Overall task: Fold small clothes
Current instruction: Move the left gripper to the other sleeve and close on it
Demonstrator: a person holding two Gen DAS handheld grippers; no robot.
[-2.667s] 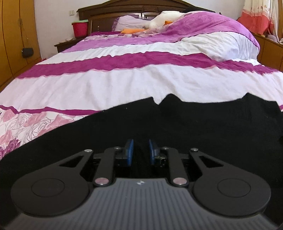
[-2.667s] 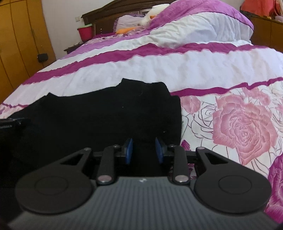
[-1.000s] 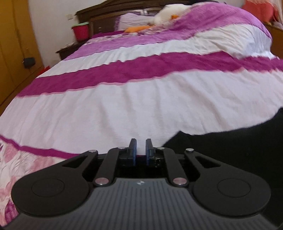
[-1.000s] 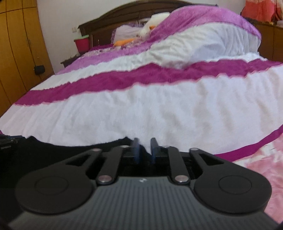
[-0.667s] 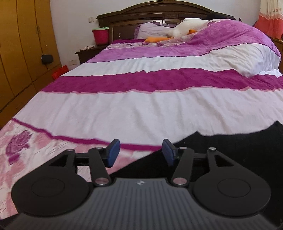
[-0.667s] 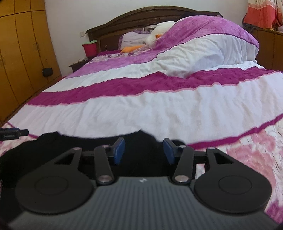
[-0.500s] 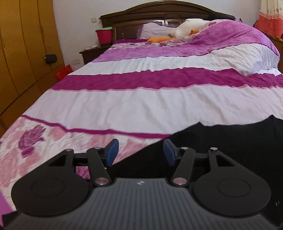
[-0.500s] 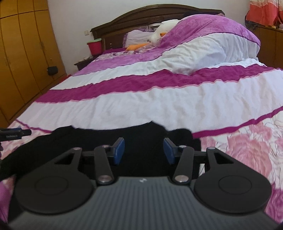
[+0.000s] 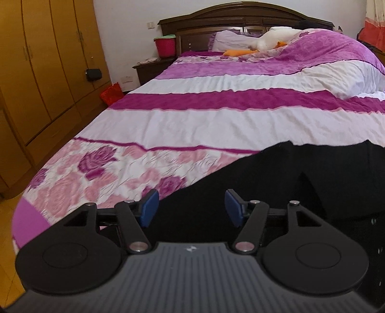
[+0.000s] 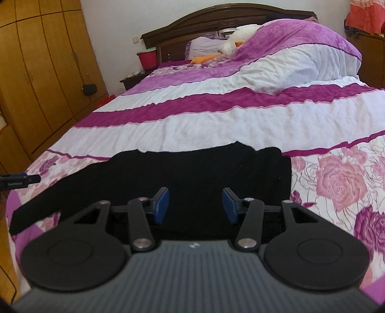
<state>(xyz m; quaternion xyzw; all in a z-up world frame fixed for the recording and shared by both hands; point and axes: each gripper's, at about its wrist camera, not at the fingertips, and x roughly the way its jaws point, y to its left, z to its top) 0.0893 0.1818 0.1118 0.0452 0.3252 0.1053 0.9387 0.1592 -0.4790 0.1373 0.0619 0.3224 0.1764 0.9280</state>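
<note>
Across the foot of the bed (image 10: 240, 125), a black garment (image 10: 192, 173) lies spread flat on the flowered end of the bedspread — that is the piece to be folded. From the right wrist view it runs wide: one long strip trails out toward 8 o'clock near the bed's edge, and at 2 o'clock its far corner shows a doubled-over layer beside a big pink rose.

Right gripper (image 10: 195, 204) hangs over the near part of the cloth, blue pads well apart — the jaws have just been opening, and only the garment lying below shows in the gap, nothing pinched. At 9 o'clock in this view a tip of the other tool pokes in at the frame edge.

Left gripper (image 9: 191, 207) sits above the garment's left edge, where black fabric (image 9: 276, 183) meets the rose print; its jaws have likewise just been opening and now stand wide, gripping nothing. Cloth fills the view from 6 o'clock round to 3 o'clock.

Farther up, at 12 o'clock, a dark wooden headboard (image 9: 240, 16), a red bucket (image 9: 166, 45) on the nightstand, and yellow wardrobe doors (image 9: 36, 60) at 10 o'clock.
</note>
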